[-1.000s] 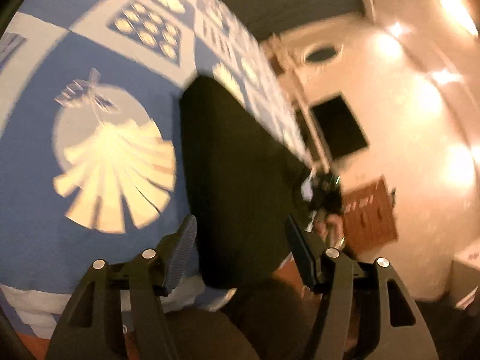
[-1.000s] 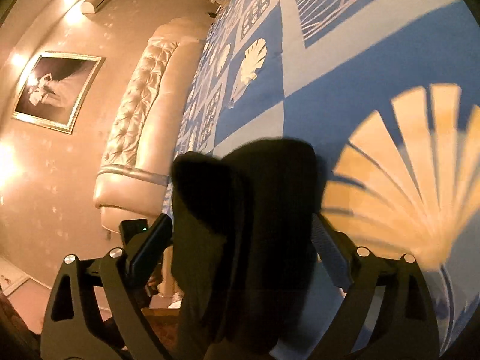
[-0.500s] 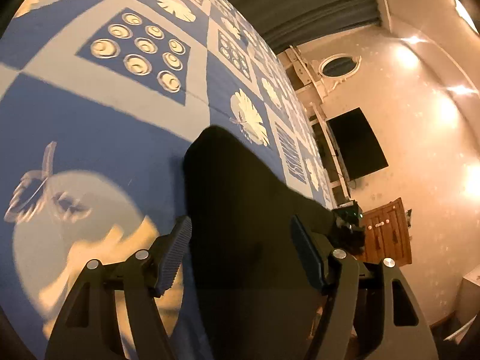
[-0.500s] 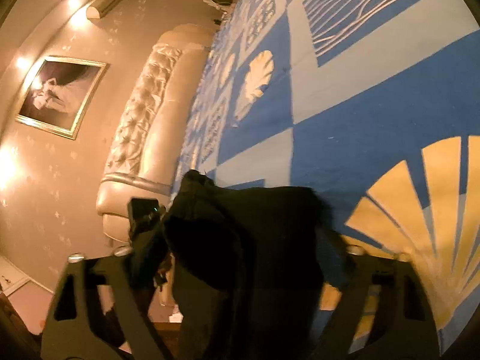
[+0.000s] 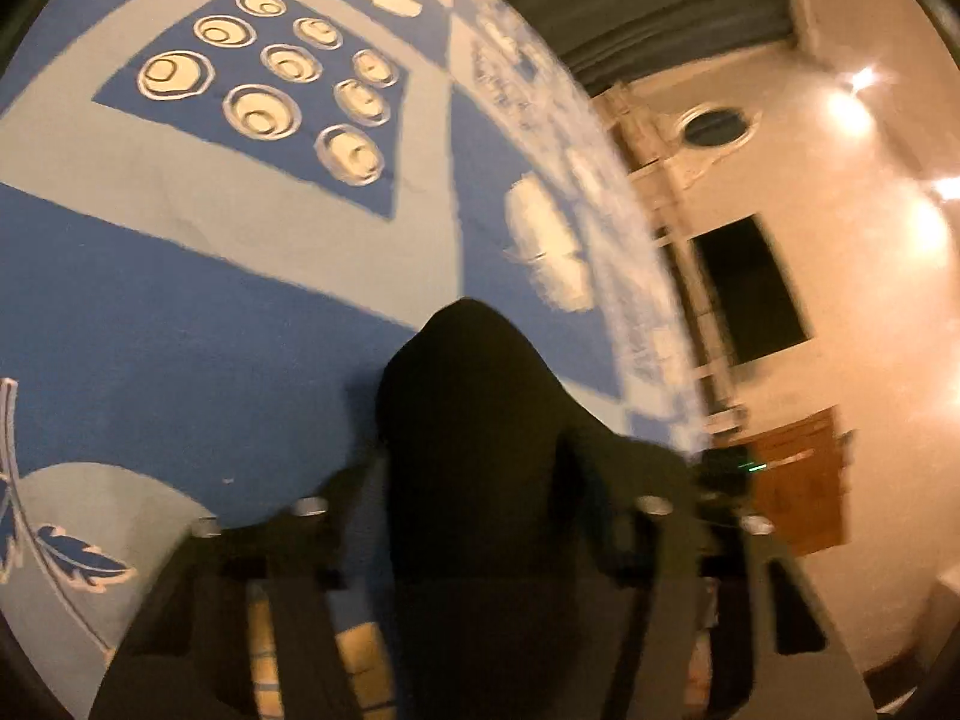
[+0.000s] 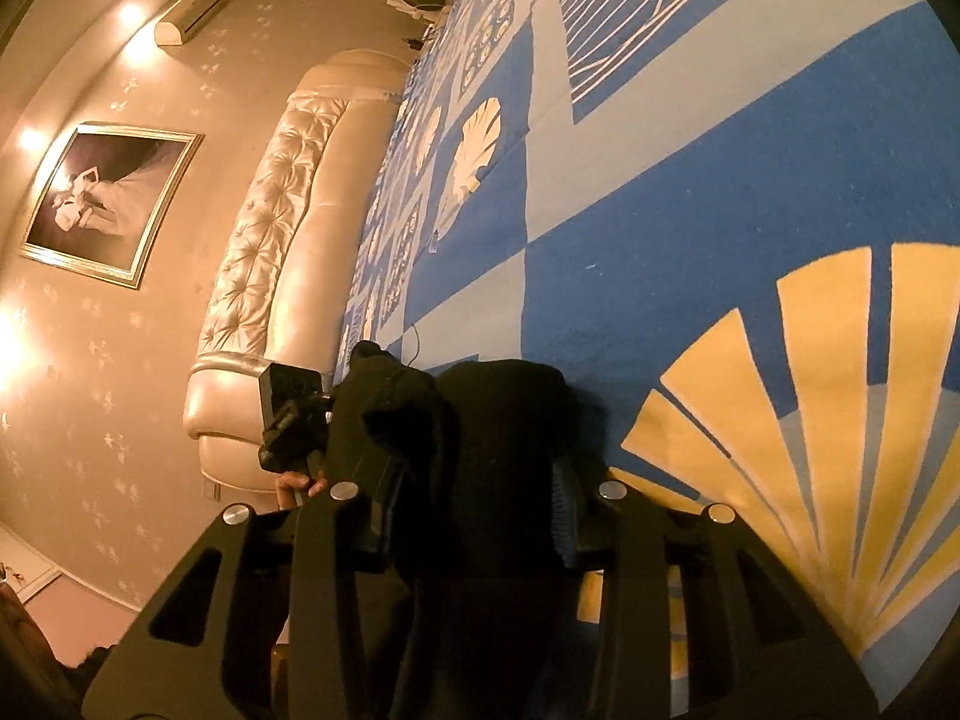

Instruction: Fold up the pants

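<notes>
The black pants (image 5: pixel 474 420) lie between the fingers of my left gripper (image 5: pixel 468 480), which is shut on the fabric just above the blue patterned bedspread (image 5: pixel 180 312). In the right wrist view the pants (image 6: pixel 492 420) bunch up between the fingers of my right gripper (image 6: pixel 474 498), which is also shut on them. The other gripper (image 6: pixel 288 420) shows at the pants' left end, with a hand behind it. The blur hides the left fingertips.
A cream tufted headboard (image 6: pixel 282 240) runs along the bed's far side under a framed picture (image 6: pixel 108 204). A dark screen (image 5: pixel 750 294) and a wooden cabinet (image 5: pixel 798 480) stand against the wall past the bed's edge.
Both grippers have moved forward over the bedspread, carrying the pants along. The visible part of the pants has become shorter and more bunched in both views.
</notes>
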The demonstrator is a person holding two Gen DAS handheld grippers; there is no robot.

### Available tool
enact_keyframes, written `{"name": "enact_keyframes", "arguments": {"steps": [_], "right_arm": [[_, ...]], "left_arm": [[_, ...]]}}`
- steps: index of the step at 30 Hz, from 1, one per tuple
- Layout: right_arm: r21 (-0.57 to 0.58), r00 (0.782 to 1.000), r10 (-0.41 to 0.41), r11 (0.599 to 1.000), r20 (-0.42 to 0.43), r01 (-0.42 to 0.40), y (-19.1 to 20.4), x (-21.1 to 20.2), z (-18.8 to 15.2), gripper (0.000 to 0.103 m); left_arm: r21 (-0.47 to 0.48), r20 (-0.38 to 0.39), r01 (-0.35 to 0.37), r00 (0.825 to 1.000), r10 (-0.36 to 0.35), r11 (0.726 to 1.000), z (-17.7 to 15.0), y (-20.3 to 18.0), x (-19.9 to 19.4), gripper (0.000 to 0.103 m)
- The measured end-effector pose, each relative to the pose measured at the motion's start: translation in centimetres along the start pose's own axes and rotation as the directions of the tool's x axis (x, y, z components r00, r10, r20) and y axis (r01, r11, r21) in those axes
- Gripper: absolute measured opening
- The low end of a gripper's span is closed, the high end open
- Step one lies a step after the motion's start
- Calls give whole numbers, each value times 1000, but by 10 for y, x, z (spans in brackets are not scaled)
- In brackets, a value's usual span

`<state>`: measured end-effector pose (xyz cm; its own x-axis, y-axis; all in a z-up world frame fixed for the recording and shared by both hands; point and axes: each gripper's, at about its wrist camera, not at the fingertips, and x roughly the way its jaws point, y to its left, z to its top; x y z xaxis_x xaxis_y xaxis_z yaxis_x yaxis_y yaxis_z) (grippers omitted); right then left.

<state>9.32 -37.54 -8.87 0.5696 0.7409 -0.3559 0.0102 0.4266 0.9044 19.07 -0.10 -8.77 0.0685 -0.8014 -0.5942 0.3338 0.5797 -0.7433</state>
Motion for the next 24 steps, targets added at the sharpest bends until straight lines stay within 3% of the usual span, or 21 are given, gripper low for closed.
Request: {"name": "enact_keyframes", "arguments": {"steps": [6,19,24], "right_arm": [[1,1000,-7,1000,17,7,1,-1,0,36],[-15,998,-22,1000,62,23,6,-8,-7,35],[-19,997,-21,1000,73,22,5,-9,-5,34]], "left_arm": [[69,32,-95,995,93,993,-6,-8,-1,35],[178,88,-239,970,227,955,2,-36,8,30],[198,99,-259,965,243,945,6,-41,6,29]]}}
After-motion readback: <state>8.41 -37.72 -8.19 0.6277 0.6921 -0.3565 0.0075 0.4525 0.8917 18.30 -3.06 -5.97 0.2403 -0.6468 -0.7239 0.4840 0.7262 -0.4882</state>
